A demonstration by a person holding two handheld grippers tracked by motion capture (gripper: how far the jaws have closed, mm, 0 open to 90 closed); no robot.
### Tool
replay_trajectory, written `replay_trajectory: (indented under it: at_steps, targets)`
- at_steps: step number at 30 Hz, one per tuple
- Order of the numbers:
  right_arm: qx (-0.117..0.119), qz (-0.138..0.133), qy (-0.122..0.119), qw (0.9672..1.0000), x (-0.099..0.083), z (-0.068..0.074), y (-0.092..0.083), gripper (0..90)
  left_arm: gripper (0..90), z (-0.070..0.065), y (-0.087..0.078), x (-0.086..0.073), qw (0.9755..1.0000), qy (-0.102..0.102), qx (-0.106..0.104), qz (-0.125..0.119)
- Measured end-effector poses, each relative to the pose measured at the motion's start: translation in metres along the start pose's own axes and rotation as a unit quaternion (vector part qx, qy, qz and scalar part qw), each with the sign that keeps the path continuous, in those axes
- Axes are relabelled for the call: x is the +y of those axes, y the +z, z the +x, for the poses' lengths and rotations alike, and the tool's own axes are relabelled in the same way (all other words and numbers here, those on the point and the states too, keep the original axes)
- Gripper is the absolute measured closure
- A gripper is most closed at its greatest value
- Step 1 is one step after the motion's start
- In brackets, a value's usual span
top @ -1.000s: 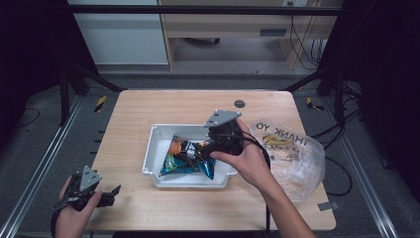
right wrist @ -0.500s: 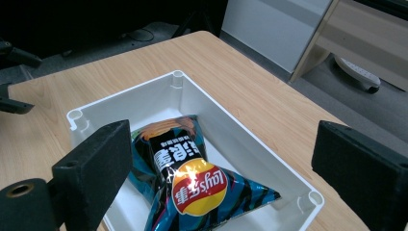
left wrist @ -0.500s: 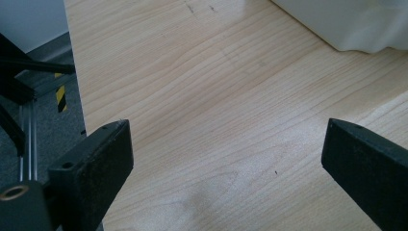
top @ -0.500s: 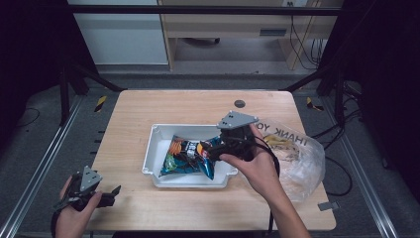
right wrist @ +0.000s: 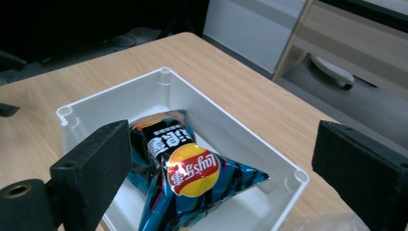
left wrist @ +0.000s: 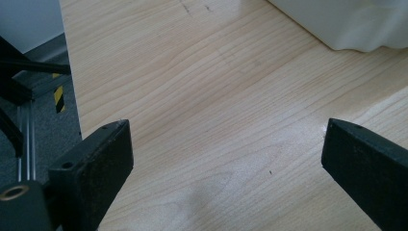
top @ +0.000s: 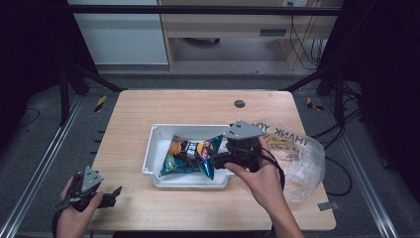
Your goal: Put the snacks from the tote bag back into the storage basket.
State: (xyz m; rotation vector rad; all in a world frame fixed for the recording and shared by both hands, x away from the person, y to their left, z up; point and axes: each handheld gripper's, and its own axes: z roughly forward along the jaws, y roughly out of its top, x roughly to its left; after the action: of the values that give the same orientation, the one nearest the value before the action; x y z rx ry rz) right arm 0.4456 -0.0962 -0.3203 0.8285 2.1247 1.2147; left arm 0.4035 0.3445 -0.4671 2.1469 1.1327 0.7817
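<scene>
The chip bag [top: 192, 155] lay in the white plastic bin [top: 159, 135] at the middle of the table, its near corner propped over the bin's front wall; the right gripper [top: 221, 159] hung at the bin's three o'clock side, just beside the bag but not on it, and the right gripper view showed its jaws spread wide with the bag [right wrist: 190, 180] below and between them, gripping nothing; I judged the placing step to be as good as done, the bag let go into the bin. The next move, to my eye, called for lifting that gripper clear without snagging the bag's raised corner, then turning toward the clear plastic shopping bag [top: 296, 154] at three o'clock, where something yellowish showed through the film.

The left gripper [top: 113, 194] waited low at seven o'clock near the table's front edge, jaws parted over bare wood, idle.

The wooden table [top: 198, 106] was pale and grained, with a small dark grommet [top: 239, 103] at twelve o'clock; black frame rails ran along both sides, grey carpet lay beneath, cables trailed at the right, and a light cabinet stood behind.
</scene>
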Motion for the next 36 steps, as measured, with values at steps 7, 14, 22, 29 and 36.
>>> replay_trajectory:
  at_steps: [7, 14, 22, 29, 36]
  targets:
    - [-0.033, -0.013, 0.012, 0.9993, -0.004, -0.004, -0.018, 7.3, 3.6, 0.002, 0.000, -0.001, 1.0000, -0.004, 0.000, 0.003]
    - [-0.071, -0.015, 0.023, 0.9971, -0.021, -0.012, -0.033, 7.7, 3.6, 0.001, 0.001, -0.001, 1.0000, -0.004, -0.001, 0.003]
    - [-0.119, -0.016, 0.047, 0.9917, -0.041, -0.022, -0.050, 8.4, 3.7, 0.001, 0.001, -0.002, 1.0000, -0.006, 0.001, 0.003]
    - [-0.153, 0.005, 0.077, 0.9852, -0.069, -0.030, -0.056, 8.4, 3.7, 0.002, 0.001, -0.002, 1.0000, -0.006, 0.001, 0.004]
    - [-0.162, 0.032, 0.100, 0.9813, -0.096, -0.037, -0.057, 8.0, 3.7, 0.002, 0.002, -0.001, 1.0000, -0.005, 0.001, 0.006]
